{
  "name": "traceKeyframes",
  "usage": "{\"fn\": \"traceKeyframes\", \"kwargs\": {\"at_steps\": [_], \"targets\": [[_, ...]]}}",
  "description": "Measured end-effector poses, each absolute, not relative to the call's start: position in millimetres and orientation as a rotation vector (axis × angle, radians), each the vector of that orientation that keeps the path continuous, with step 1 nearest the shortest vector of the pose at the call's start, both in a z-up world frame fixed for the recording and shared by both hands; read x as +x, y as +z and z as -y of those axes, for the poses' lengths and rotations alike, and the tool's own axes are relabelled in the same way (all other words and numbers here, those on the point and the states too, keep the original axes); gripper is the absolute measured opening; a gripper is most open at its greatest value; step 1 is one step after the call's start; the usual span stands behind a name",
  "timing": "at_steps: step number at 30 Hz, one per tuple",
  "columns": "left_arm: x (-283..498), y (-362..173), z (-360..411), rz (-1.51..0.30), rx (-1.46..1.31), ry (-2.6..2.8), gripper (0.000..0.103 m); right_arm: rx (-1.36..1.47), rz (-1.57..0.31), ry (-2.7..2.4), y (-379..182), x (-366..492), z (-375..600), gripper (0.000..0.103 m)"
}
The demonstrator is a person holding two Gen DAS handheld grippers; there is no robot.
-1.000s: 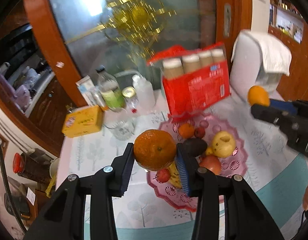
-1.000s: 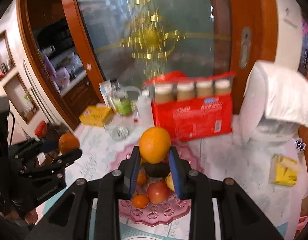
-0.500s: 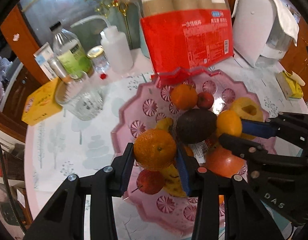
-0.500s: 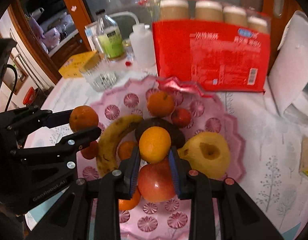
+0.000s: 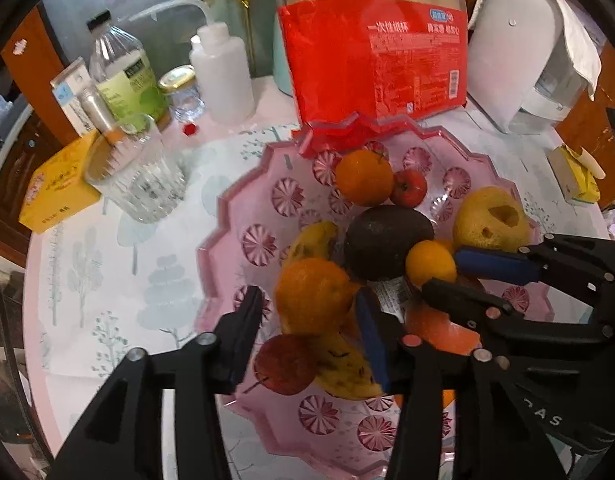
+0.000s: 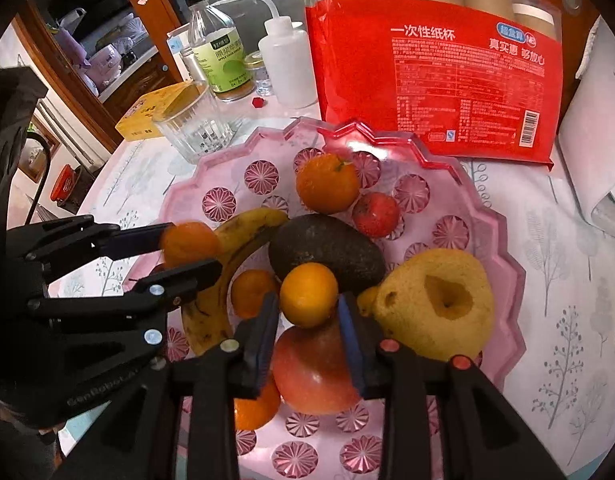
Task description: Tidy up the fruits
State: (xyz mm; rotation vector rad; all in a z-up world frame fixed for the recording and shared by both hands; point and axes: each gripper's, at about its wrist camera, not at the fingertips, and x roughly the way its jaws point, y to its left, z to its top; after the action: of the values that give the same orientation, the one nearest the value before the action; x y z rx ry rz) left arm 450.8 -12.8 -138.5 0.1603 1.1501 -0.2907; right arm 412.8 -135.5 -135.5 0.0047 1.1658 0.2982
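While both tools work over the pink plate point(image 6: 503, 240), room is tight: its scalloped far rim touches the red cup package point(image 6: 439, 76), and a ribbed glass point(image 6: 191, 128) stands just beside its left edge. Left gripper point(image 5: 307, 316) has its jaws apart around a blurred orange point(image 5: 313, 296), a gap showing on the left pad side; that fruit sits over the banana point(image 6: 227, 256), low above the plate's left half. Right gripper point(image 6: 307, 320) brackets a smaller orange point(image 6: 309, 294), narrow gaps either side, perched between the dark, pebbly avocado point(image 6: 327, 246) and the smooth red apple point(image 6: 311, 376). A matte yellow pear point(image 6: 431, 304) with a hollow lies just right. Plate is translucent plastic, pressed rosettes.
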Motion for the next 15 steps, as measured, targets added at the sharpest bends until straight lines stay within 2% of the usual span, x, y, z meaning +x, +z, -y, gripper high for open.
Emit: {"fn": "traceKeyframes", "kwargs": {"at_steps": [8,15], "targets": [[439.3,-121.6,-1.0,-1.125,0.123,-0.26,0.078,-0.004,-1.13,0.285,-118.2,401.7,142.9,0.044],[418.8,-104.7,-7.8,-1.105,0.129,-0.243,0.086,0.012,-1.112,0.251,-104.1,394.5,149.9,0.045]]}}
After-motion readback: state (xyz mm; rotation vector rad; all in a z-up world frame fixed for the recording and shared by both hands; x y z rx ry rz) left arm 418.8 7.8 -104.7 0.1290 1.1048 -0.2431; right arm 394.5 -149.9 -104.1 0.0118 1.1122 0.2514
